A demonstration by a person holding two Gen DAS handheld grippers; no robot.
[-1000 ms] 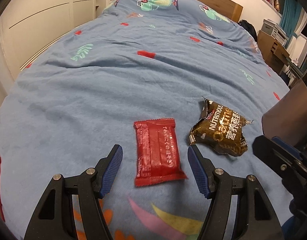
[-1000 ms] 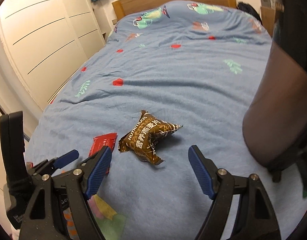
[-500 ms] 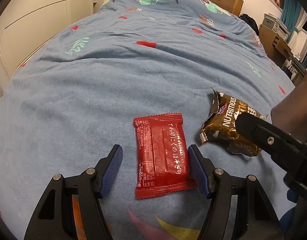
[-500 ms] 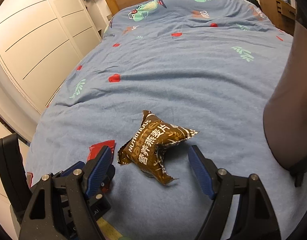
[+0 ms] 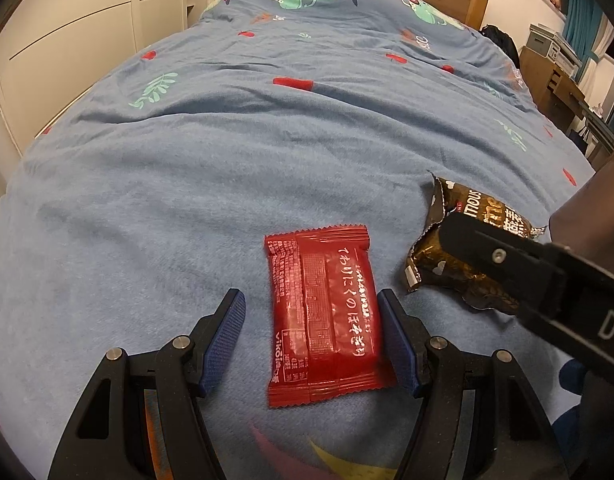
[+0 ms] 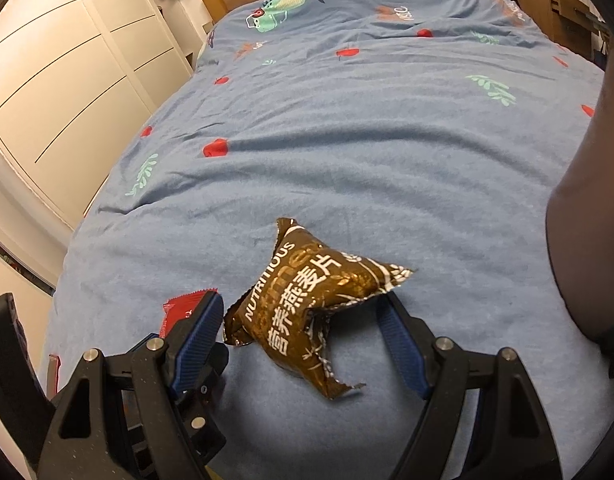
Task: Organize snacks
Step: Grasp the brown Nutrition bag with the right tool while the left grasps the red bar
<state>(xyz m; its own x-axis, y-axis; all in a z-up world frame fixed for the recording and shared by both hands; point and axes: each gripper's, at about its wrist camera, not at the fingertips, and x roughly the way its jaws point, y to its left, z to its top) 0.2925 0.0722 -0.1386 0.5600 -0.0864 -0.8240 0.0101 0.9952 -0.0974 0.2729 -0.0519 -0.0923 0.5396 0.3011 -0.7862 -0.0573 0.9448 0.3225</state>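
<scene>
Only the left tool point(image 5: 311, 340), open, shows the whole red packet point(image 5: 325, 316); right tool point(image 6: 299, 336) open.

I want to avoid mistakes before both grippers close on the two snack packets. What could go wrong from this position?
1. The red packet sits off-centre in the open left gripper, close against one finger; closing may push it sideways.
2. The brown packet is crumpled and puffy between the open right gripper fingers; it may slip or crush.
3. The grippers work close together beside the packets and might collide.
4. The soft blue bedcover may get pinched.
</scene>
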